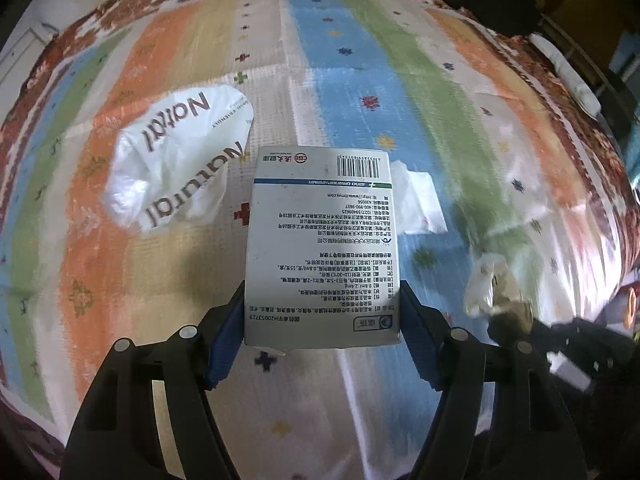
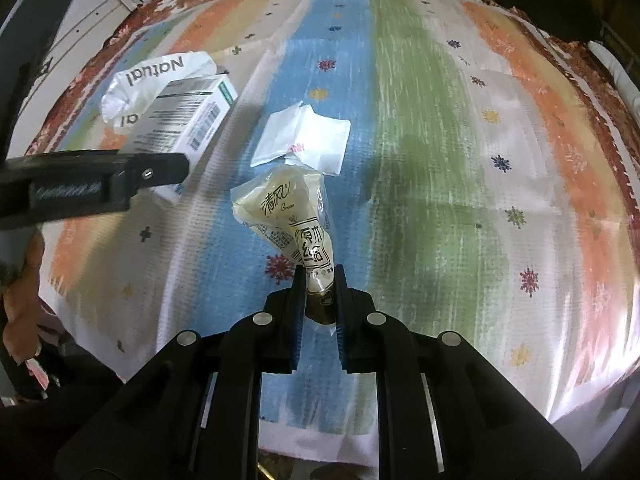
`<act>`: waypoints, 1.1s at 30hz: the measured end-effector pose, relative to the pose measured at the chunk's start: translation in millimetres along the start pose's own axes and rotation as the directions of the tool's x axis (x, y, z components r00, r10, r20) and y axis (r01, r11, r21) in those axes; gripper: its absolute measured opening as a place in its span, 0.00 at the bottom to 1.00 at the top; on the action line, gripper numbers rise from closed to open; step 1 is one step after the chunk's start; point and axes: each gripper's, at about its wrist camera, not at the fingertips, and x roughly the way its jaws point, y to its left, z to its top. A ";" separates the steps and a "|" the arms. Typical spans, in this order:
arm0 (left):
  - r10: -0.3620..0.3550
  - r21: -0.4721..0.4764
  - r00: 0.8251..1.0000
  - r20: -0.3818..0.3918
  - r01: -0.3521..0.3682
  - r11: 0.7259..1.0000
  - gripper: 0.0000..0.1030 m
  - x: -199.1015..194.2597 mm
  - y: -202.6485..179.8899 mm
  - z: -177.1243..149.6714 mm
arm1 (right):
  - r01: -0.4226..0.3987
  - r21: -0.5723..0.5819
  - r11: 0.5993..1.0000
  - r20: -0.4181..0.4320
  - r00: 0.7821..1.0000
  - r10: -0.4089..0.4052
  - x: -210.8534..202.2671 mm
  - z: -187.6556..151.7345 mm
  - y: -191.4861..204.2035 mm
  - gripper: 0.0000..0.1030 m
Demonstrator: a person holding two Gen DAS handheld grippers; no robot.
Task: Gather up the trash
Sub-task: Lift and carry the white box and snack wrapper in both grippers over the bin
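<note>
My left gripper (image 1: 322, 296) is shut on a white medicine box (image 1: 320, 240) with printed text and a barcode, held above the striped cloth. The box also shows in the right wrist view (image 2: 180, 120), with the left gripper (image 2: 96, 184) beside it. My right gripper (image 2: 318, 280) is shut on a crumpled clear tissue wrapper (image 2: 288, 216) with Chinese print; it also shows in the left wrist view (image 1: 496, 292). A white "Natural" plastic bag (image 1: 176, 160) lies on the cloth at left, also in the right wrist view (image 2: 132, 84). A flat white paper packet (image 2: 304, 140) lies mid-cloth, also in the left wrist view (image 1: 420, 200).
A colourful striped cloth (image 2: 440, 160) with a red floral border covers the surface. A black object (image 1: 484, 4) sits at the far right edge, also in the right wrist view (image 2: 536, 4). A white cabinet (image 2: 88, 16) stands at far left.
</note>
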 end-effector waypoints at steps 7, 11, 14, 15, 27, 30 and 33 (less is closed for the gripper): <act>-0.110 0.032 0.994 0.014 0.110 0.993 0.68 -34.3 0.5 -10.3 | -0.024 0.022 0.999 0.017 1.000 0.023 -20.7 -1.3 -3.8 0.12; -0.108 0.037 0.994 0.012 0.108 0.993 0.68 -48.0 1.3 -20.4 | -0.013 0.025 1.000 0.025 1.000 0.012 -32.5 -4.0 -5.1 0.12; -0.123 0.013 0.992 0.027 0.123 0.992 0.68 -61.7 3.1 -24.4 | -0.016 0.029 0.999 0.029 0.999 0.015 -41.6 -6.2 -4.6 0.12; -0.127 0.011 0.991 0.035 0.127 0.992 0.68 -66.7 3.0 -26.0 | -0.025 0.031 0.999 0.030 0.999 0.024 -45.4 -6.7 -4.3 0.12; -0.207 0.008 0.969 0.138 0.208 0.978 0.68 -128.7 -1.2 -73.4 | -0.053 0.003 0.999 0.094 0.994 0.052 -97.1 -27.1 26.7 0.12; -0.227 0.000 0.959 0.171 0.231 0.973 0.68 -146.1 5.0 -88.1 | -0.060 -0.021 0.998 0.122 0.991 0.062 -112.6 -34.3 36.4 0.12; -0.246 -0.016 0.950 0.195 0.254 0.967 0.68 -158.1 11.6 -99.8 | -0.082 -0.023 0.996 0.145 0.986 0.084 -127.3 -42.5 41.2 0.12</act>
